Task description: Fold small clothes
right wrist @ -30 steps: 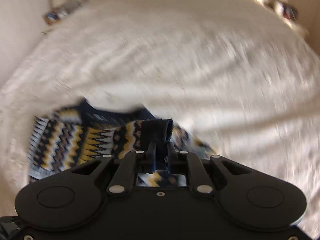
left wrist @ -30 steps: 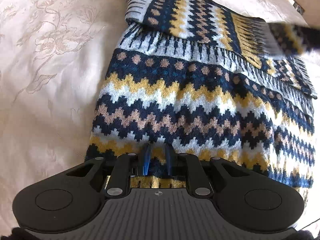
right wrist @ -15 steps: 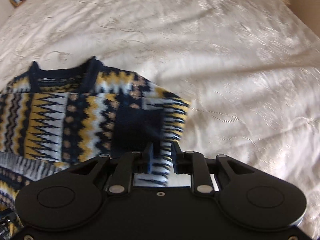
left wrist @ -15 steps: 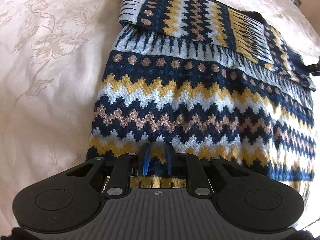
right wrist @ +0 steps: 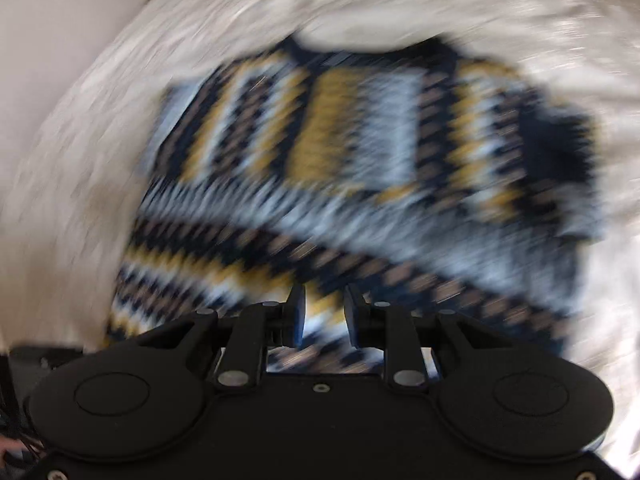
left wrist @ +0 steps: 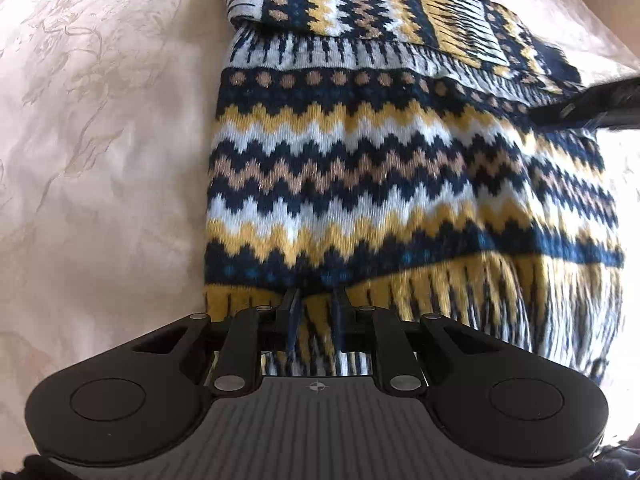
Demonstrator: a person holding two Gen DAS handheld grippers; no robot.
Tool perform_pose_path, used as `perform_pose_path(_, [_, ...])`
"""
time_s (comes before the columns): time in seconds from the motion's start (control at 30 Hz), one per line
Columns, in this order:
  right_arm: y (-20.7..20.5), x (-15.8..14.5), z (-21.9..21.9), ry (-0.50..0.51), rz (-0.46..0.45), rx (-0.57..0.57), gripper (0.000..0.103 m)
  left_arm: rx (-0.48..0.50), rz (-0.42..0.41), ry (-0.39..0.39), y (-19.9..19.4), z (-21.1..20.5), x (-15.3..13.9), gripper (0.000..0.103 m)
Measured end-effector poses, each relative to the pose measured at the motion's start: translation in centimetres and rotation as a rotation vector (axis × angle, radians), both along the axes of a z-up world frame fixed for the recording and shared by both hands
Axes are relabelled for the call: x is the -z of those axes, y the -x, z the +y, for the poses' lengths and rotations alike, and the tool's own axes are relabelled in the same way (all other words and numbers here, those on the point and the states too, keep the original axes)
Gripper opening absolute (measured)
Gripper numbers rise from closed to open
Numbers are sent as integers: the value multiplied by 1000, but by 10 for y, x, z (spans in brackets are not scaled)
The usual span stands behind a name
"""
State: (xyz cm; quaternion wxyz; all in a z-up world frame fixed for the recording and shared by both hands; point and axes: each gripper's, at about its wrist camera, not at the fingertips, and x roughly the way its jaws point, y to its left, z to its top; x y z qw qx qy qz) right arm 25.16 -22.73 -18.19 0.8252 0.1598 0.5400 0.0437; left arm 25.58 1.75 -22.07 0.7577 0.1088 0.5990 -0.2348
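ok, risks from here:
sweater [left wrist: 400, 184]: lies flat on the bed [left wrist: 100, 140], sleeves folded across the top.
left hand-held gripper [left wrist: 314, 312]: narrow, pinching the hem; a tug on one corner only could skew the fold.
right hand-held gripper [right wrist: 322, 316]: jaws just opened, parted, nothing held; view blurred, may snag the folded sleeve [right wrist: 360, 140].

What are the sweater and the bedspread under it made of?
Sweater: knitted yarn, probably wool or acrylic; rows of stitches show in the zigzag bands, and some tan stitches glint slightly. Bedspread: woven cream fabric with a soft sheen, perhaps a damask or satin blend; a raised floral pattern catches the light.
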Motion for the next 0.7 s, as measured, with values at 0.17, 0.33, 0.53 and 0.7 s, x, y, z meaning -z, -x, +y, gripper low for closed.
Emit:
perform_pose_path(0.17, [-9, 40, 41, 45, 97, -39, 32, -1, 23, 38, 1, 12, -5, 17])
perform_pose_path(0.33, [-13, 42, 32, -4, 105, 70, 32, 24, 28, 79, 1, 32, -13, 17])
perform_pose_path(0.53, [36, 8, 11, 20, -2, 188, 66, 86, -46, 138, 6, 48, -25, 30])
perform_pose_path(0.7, [83, 3, 1, 62, 36, 273, 68, 119, -39, 152, 18, 58, -20, 50])
